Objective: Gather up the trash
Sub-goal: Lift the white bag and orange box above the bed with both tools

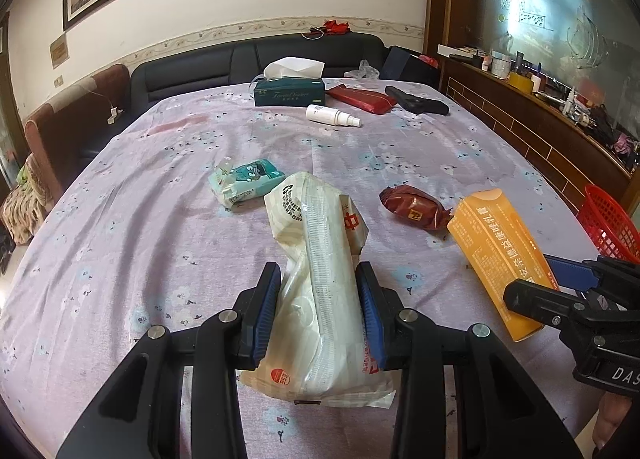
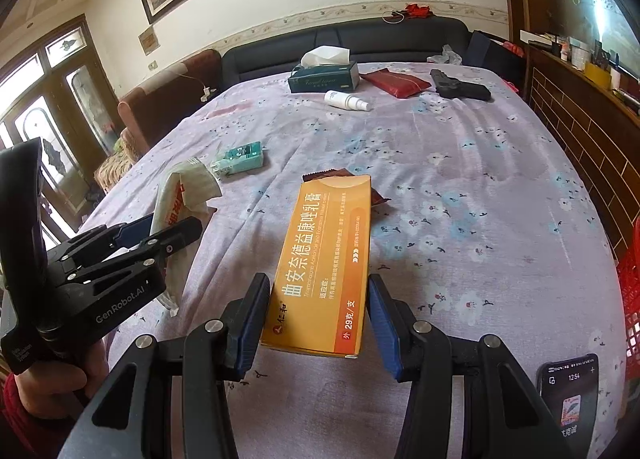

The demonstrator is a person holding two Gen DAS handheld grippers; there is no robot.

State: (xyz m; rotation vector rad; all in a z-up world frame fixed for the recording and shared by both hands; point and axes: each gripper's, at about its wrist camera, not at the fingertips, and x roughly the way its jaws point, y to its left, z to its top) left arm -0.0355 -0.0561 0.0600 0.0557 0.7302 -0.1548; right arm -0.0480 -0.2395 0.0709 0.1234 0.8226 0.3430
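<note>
Right wrist: brown wrapper (image 2: 378,195) behind orange box (image 2: 324,267)

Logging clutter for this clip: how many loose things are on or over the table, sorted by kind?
Wrappers and packets: 4 (white bag, brown wrapper, teal pack, red pouch)
Boxes: 2 (orange box, tissue box)
Bottles: 1 (spray bottle)
Phones: 1
Black object, kind unclear: 1
Total: 9

Flowered table (image 1: 120,219) with tissue box (image 1: 289,92), spray bottle (image 1: 332,115).
</note>
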